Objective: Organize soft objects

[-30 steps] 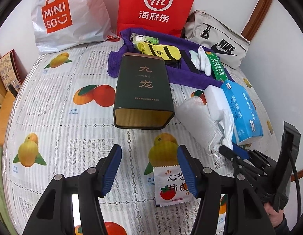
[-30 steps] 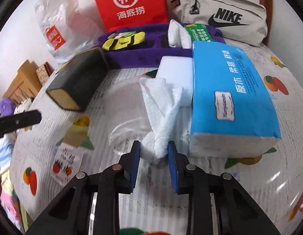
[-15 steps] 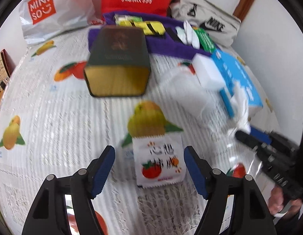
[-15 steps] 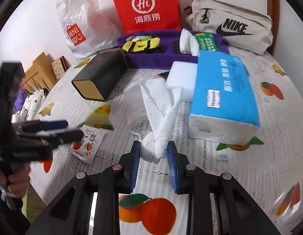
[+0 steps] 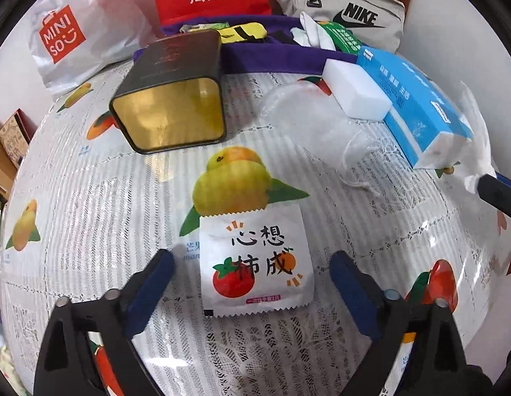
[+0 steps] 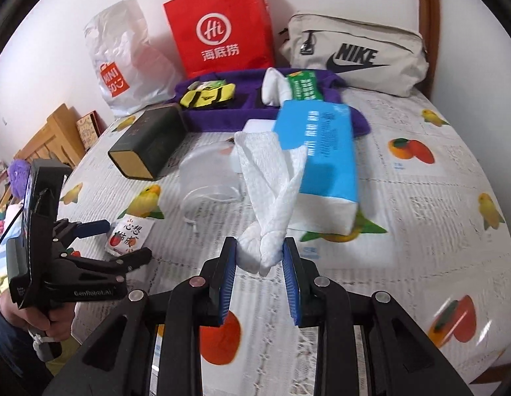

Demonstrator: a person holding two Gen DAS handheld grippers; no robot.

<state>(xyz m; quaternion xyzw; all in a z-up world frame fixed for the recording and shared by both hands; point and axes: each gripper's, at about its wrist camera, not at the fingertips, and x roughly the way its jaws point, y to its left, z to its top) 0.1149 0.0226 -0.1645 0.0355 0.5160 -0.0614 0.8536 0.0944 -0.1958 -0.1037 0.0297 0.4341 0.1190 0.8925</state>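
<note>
Left gripper (image 5: 252, 274) advanced, spread astride sachet (image 5: 257, 264); right gripper (image 6: 260, 257) pinching lifted white cloth (image 6: 271, 191).

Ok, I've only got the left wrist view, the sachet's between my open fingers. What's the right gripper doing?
Observer: The right gripper is shut on a knotted white cloth, lifted off the table.
Operator: Anything under that cloth?
Observer: A clear plastic bag with a white drawstring lies on the tablecloth to its left.
Operator: And the left gripper from there?
Observer: The left gripper is open around the persimmon sachet.
</note>
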